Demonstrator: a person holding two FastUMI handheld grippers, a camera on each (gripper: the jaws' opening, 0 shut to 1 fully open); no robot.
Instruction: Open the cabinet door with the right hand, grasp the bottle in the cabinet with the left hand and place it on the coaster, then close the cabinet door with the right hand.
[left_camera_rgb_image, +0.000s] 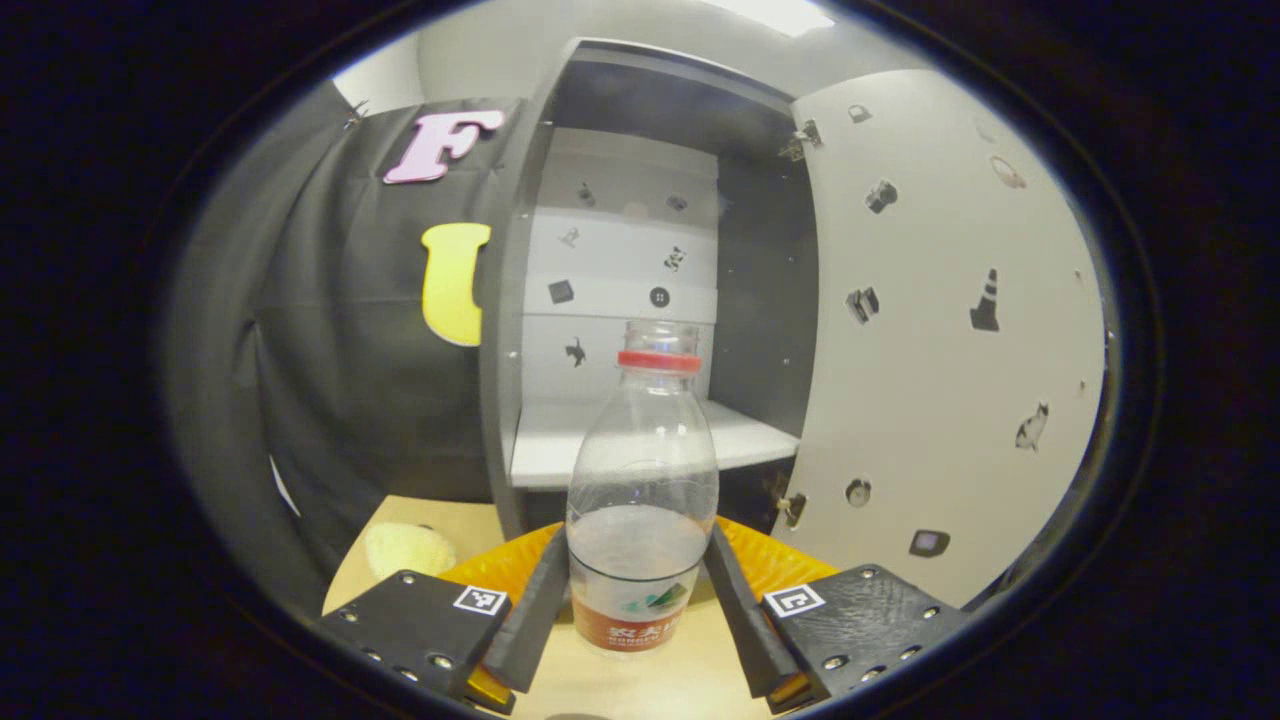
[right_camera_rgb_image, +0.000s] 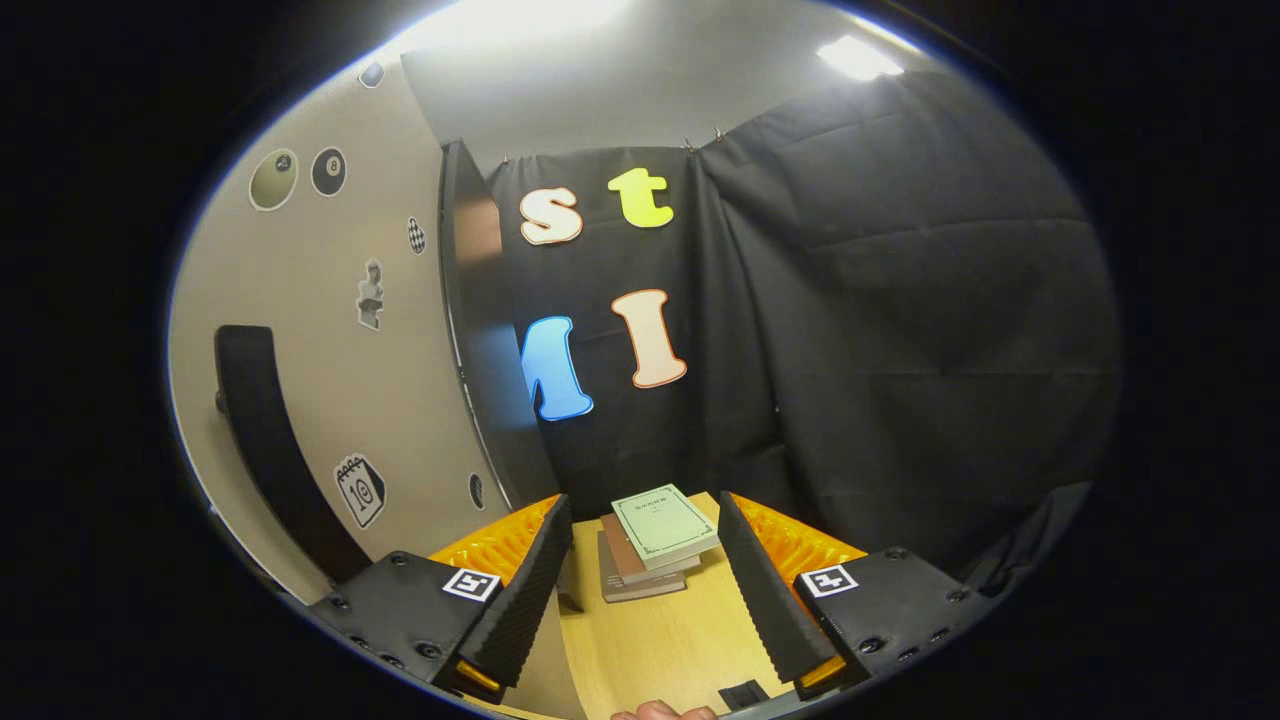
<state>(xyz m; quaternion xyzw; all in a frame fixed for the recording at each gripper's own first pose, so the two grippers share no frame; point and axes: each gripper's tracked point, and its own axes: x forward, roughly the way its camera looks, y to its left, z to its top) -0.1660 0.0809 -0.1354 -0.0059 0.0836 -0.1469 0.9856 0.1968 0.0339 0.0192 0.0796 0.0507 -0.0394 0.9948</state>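
A clear plastic bottle (left_camera_rgb_image: 642, 470) with a red neck ring, a little water and a printed label stands upright between my left gripper's (left_camera_rgb_image: 638, 535) fingers, which press on both its sides. It is in front of the open cabinet (left_camera_rgb_image: 620, 300), over the wooden table (left_camera_rgb_image: 640, 685). A pale round coaster (left_camera_rgb_image: 405, 550) lies on the table to the bottle's left. The cabinet door (left_camera_rgb_image: 940, 350) is swung wide to the right. In the right gripper view, my right gripper (right_camera_rgb_image: 642, 505) is open and holds nothing, beside the door (right_camera_rgb_image: 330, 400) and its black handle (right_camera_rgb_image: 265, 440).
The cabinet's white shelf (left_camera_rgb_image: 560, 450) is bare behind the bottle. A small stack of books (right_camera_rgb_image: 655, 545) lies on the table ahead of the right gripper. Black cloth walls stand behind and to both sides. A fingertip (right_camera_rgb_image: 660, 712) shows at the bottom edge.
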